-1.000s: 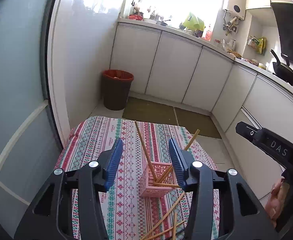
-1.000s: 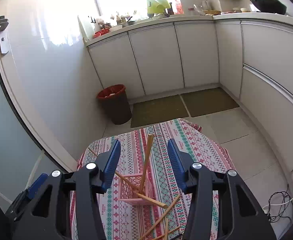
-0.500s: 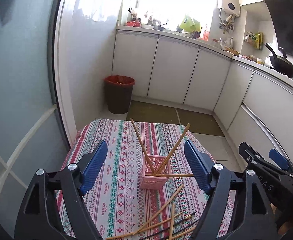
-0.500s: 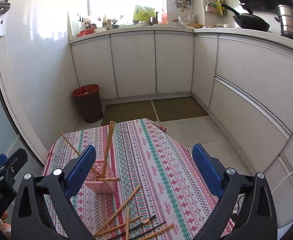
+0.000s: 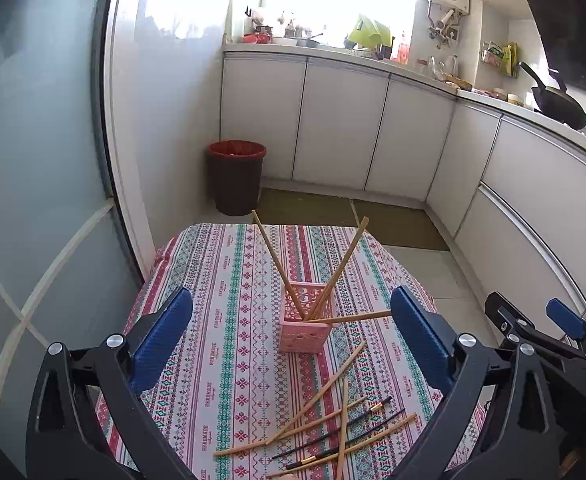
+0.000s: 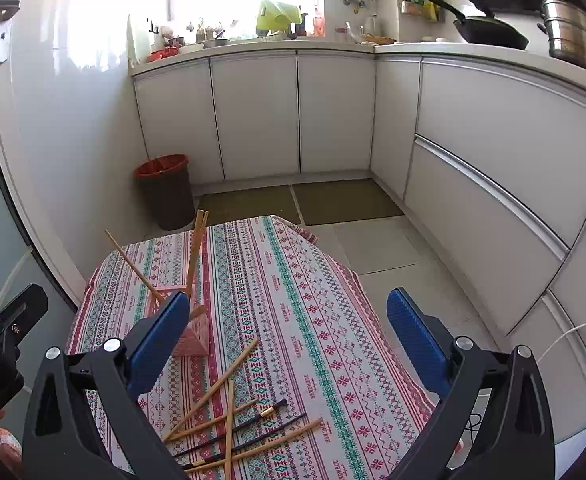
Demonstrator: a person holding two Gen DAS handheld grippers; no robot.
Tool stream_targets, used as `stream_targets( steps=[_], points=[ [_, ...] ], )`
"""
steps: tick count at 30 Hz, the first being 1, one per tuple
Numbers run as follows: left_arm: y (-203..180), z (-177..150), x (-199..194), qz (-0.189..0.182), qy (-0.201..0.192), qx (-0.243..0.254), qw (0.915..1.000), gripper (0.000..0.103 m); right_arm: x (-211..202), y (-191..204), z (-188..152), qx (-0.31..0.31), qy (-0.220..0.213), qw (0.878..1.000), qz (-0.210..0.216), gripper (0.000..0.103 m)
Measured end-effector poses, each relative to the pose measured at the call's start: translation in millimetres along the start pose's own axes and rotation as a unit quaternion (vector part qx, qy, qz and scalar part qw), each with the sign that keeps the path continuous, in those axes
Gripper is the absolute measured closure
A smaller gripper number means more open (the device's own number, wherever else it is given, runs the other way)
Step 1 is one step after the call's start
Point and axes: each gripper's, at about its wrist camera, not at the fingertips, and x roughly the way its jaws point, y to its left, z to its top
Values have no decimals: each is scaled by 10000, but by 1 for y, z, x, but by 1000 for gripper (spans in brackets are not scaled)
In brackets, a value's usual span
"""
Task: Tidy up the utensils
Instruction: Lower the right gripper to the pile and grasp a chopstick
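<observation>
A pink perforated holder stands mid-table with three wooden chopsticks leaning out of it; it also shows in the right wrist view, partly behind my left finger. Several loose wooden and black chopsticks lie in a heap on the cloth near the front edge, also seen in the right wrist view. My left gripper is wide open and empty above the holder. My right gripper is wide open and empty above the cloth, to the right of the holder.
The table wears a striped patterned cloth. A red-rimmed bin stands on the floor beyond it. White cabinets run along the back and right. A glass door is at the left. The other gripper's body shows at the right.
Both grippers opened from narrow to wide and drew back and up from the holder. The heap of loose chopsticks came into fuller view.
</observation>
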Motion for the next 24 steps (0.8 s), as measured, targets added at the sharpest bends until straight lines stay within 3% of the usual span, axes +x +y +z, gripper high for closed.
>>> stream_targets(
  steps=[3, 7, 13, 19, 20, 24],
  points=[
    [-7, -5, 5, 3, 203, 174, 9996, 7, -1, -10, -8, 50, 131, 9999, 19, 7],
    [-20, -20, 25, -82, 804, 494, 9955, 7, 1, -24, -21, 76, 400, 9991, 75, 7],
    [-35, -59, 71, -295, 2028, 770, 9757, 7, 9, -48, -42, 127, 786, 9968, 67, 7],
    [-26, -97, 124, -408, 3063, 103, 9510, 9, 27, -64, -59, 228, 1243, 9920, 55, 7],
    [-26, -102, 130, -425, 3166, 13, 9476, 11, 30, -67, -61, 262, 1322, 9909, 57, 7],
    [-34, -123, 160, -530, 3558, -136, 9330, 44, 43, -78, -66, 441, 1585, 9864, 63, 7]
  ],
)
